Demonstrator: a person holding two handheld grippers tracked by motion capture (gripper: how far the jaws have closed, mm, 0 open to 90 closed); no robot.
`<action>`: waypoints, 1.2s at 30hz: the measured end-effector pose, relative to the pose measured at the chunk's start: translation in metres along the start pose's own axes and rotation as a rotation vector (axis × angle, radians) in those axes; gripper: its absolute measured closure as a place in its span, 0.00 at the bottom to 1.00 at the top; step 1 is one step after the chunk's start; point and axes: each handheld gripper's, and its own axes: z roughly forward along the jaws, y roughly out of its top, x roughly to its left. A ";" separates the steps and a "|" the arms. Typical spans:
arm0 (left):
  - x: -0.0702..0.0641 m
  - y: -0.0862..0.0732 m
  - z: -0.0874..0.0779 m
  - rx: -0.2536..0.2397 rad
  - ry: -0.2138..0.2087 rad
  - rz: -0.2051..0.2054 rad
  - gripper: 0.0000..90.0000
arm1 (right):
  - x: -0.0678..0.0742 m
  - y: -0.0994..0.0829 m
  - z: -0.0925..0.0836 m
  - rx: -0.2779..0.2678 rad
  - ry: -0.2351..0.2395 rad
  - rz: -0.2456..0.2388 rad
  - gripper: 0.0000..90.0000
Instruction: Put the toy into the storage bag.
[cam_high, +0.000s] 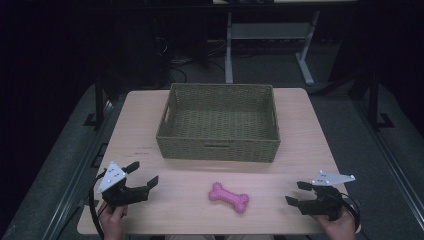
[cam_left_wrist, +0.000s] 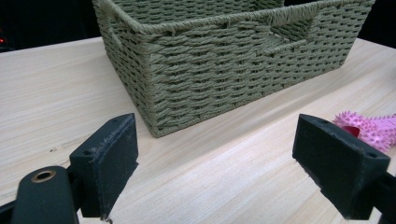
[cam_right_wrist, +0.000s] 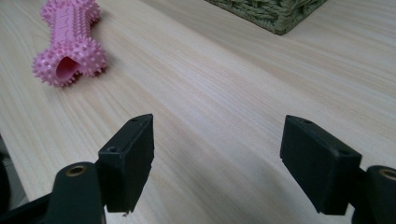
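A pink spiky bone-shaped toy lies on the wooden table near its front edge, between the two grippers; its end shows at the right of the left gripper view and it lies at the upper left of the right gripper view. A green woven basket stands behind it at the table's middle, its corner close in the left gripper view. My left gripper rests at the front left, open, with nothing between its jaws. My right gripper sits at the front right, open and holding nothing, to the right of the toy.
The light wooden table has bare strips left and right of the basket. Dark floor, rails and a grey desk frame lie beyond the far edge. A corner of the basket shows at the top of the right gripper view.
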 end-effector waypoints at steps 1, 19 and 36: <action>0.000 0.000 0.001 0.003 0.001 0.001 0.15 | 0.000 0.001 0.000 0.003 -0.001 -0.003 0.28; 0.001 -0.001 -0.001 0.002 -0.001 0.007 0.15 | 0.021 0.024 0.008 0.091 0.030 -0.090 0.26; 0.002 -0.001 0.003 0.017 0.002 0.014 0.15 | 0.034 0.054 0.019 0.144 0.079 -0.174 0.23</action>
